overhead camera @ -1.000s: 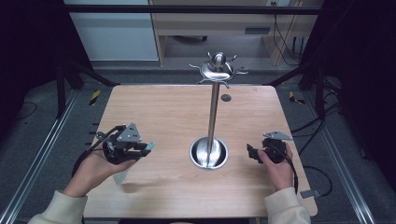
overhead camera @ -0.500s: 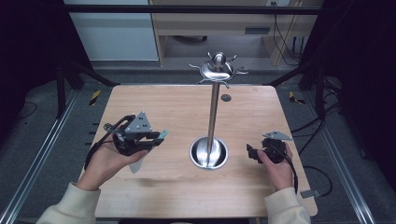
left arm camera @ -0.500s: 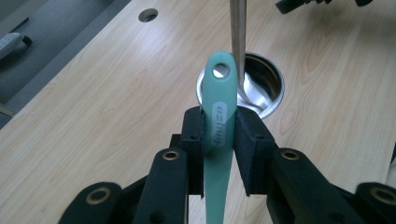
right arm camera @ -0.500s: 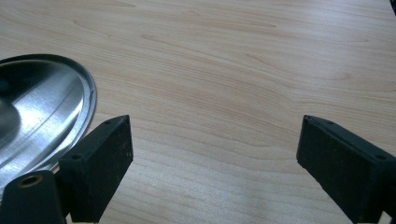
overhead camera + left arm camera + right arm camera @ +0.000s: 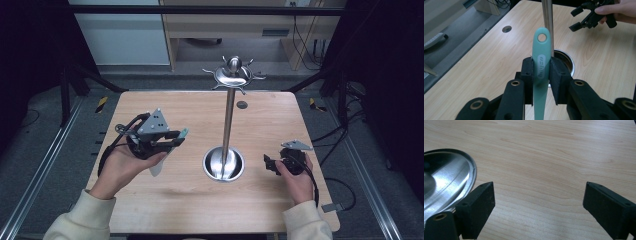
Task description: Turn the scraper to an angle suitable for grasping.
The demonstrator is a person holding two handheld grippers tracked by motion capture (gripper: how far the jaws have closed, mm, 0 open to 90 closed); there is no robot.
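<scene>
My left gripper (image 5: 171,138) is held above the left half of the table, shut on a teal-handled utensil (image 5: 183,133). In the left gripper view the teal handle (image 5: 541,56), with a hanging hole at its end, stands between the jaws of that gripper (image 5: 541,72) and points at the steel pole (image 5: 547,17). A pale blade (image 5: 157,167) hangs below the hand. The metal hook stand (image 5: 228,120) rises from a round base (image 5: 223,165) at mid-table, its hooks (image 5: 232,76) at the top. Right of the base my right gripper (image 5: 269,164) sits low with its jaws wide apart, open (image 5: 539,202) over bare wood.
The wooden table (image 5: 200,200) has a small round hole (image 5: 242,105) behind the stand, which also appears in the left gripper view (image 5: 506,29). The base's rim (image 5: 471,170) lies just left of the right jaws. Metal rails and cables run along both table sides.
The left hand has risen and moved right and forward toward the stand, carrying the utensil. The right hand and its gripper have stayed put.
</scene>
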